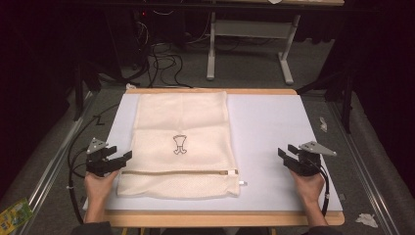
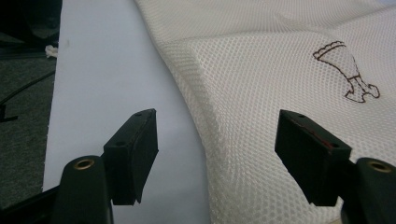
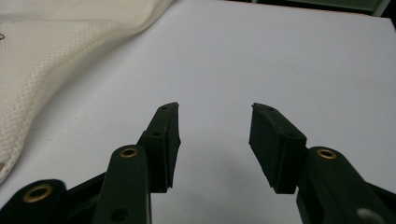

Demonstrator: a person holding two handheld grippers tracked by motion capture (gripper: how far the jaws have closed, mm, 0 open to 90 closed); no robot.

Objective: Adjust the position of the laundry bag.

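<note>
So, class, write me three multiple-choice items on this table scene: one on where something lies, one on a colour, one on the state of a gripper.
1. Where does the mesh bag lie on the mat?
A. on its left half
B. on its right half
C. hanging off the far edge

2. What colour is the bag?
A. black
B. cream
C. green

3. How does the left gripper stand?
A. shut on the bag
B. open, jaws either side of the bag's edge
C. shut, over bare mat

Key:
1 A, since in the high view the bag covers the left part and the right gripper has bare mat before it.
2 B, as both gripper views show pale cream netting.
3 B, because the left gripper view shows a wide gap, with the bag's edge running between the jaws.
</note>
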